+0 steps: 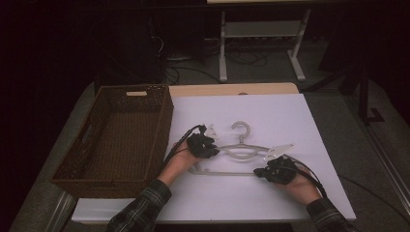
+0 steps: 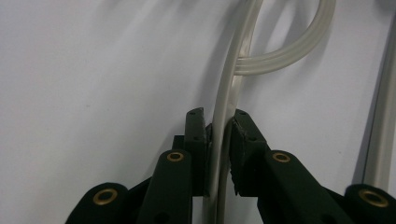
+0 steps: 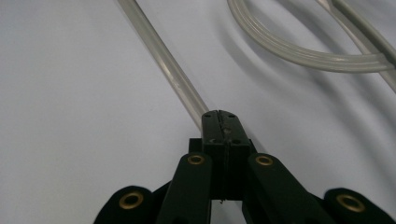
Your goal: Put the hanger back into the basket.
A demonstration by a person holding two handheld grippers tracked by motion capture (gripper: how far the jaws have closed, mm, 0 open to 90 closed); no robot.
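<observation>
A pale translucent plastic hanger [image 1: 241, 151] lies flat on the white table top [image 1: 275, 111], hook [image 1: 240, 128] pointing away from me. My left gripper [image 1: 212, 147] is shut on the hanger's left shoulder; in the left gripper view the strip [image 2: 243, 42] runs up between the two pads [image 2: 196, 128] of the gripper [image 2: 219, 119]. My right gripper [image 1: 259, 173] sits at the right end of the bottom bar [image 3: 163, 60]. Its jaws are pressed together with no gap at the tip [image 3: 220, 114], and the bar passes out of sight behind them.
A brown wicker basket [image 1: 167, 125] stands with nothing inside on the table's left side, close to my left hand. Two white clips [image 1: 280, 151] sit at the hanger's shoulders. White desk legs [image 1: 223, 48] and cables are on the floor beyond the table.
</observation>
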